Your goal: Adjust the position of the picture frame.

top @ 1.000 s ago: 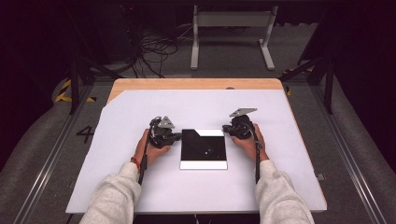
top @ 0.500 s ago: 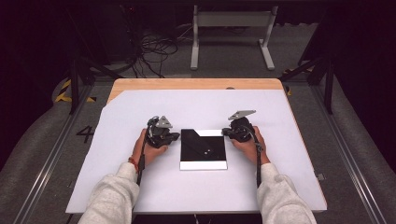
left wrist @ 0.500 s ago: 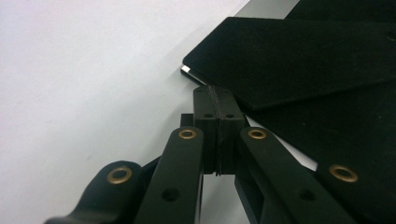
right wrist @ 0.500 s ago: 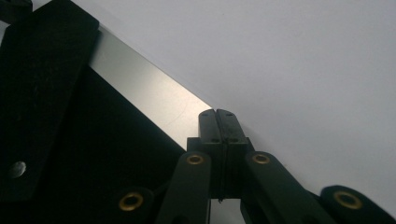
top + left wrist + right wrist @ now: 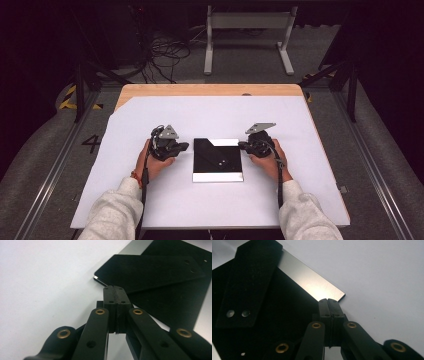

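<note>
High view: a glossy black square panel (image 5: 218,160) lies flat just below the middle of the frame on the white table cover (image 5: 210,115). The left gripper (image 5: 186,146) sits at the panel's upper left edge, the right gripper (image 5: 241,145) at its upper right edge, each in a hand resting on the cover. Both sets of jaws are pressed together with nothing between them.

Left gripper view: the closed jaws of the left gripper (image 5: 115,288) reach the near corner of a flat black bar (image 5: 150,271) with two small holes at its far end, lying on the panel (image 5: 175,307). Whether the tips touch it I cannot tell.

Right gripper view: the closed right gripper (image 5: 328,300) meets the panel's bright reflective corner (image 5: 312,281); the black bar (image 5: 249,282) lies at upper left.

To nudge or square the panel well, I judge both tips should stay low against the cover, push evenly from both sides, and move slowly so the bar does not slide.
</note>
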### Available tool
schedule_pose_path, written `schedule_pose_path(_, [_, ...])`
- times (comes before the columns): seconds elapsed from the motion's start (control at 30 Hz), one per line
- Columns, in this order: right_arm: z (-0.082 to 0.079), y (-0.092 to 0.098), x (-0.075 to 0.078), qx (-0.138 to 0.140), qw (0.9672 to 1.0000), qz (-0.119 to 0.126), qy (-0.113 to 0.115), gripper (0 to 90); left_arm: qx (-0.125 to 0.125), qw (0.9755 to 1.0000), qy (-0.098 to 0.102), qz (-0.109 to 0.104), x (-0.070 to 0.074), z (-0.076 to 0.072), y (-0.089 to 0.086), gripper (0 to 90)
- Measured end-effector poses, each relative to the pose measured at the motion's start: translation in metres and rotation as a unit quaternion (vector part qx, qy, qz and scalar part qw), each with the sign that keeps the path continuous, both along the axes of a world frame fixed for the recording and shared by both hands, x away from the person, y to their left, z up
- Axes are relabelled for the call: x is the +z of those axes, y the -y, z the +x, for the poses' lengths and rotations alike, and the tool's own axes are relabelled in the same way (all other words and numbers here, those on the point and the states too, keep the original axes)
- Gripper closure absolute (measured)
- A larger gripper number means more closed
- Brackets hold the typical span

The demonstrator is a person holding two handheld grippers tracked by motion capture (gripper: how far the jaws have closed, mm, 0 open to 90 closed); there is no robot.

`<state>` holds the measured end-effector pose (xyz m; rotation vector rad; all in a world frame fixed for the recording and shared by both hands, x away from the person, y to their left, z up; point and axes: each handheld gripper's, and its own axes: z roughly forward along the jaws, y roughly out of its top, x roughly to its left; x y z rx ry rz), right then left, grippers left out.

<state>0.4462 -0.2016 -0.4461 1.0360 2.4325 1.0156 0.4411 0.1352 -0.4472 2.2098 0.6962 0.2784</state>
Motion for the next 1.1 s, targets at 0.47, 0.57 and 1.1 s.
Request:
schedule_pose_path(0.47, [-0.020,0.000,0.009,0.020,0.9996,0.016,0.011,90.0,-0.019,0.9995,0.026,-0.002,0.013,-0.025,-0.011,88.3])
schedule_pose_path(0.57, [-0.023,-0.001,0.009,0.025,0.9994,0.019,0.013,90.0,-0.020,0.9994,0.027,-0.004,0.013,-0.028,-0.013,88.1])
schedule_pose_path(1.1, [-0.033,-0.005,0.012,0.024,0.9992,0.016,0.026,90.0,-0.020,0.9990,0.040,0.006,0.013,-0.045,-0.020,79.6])
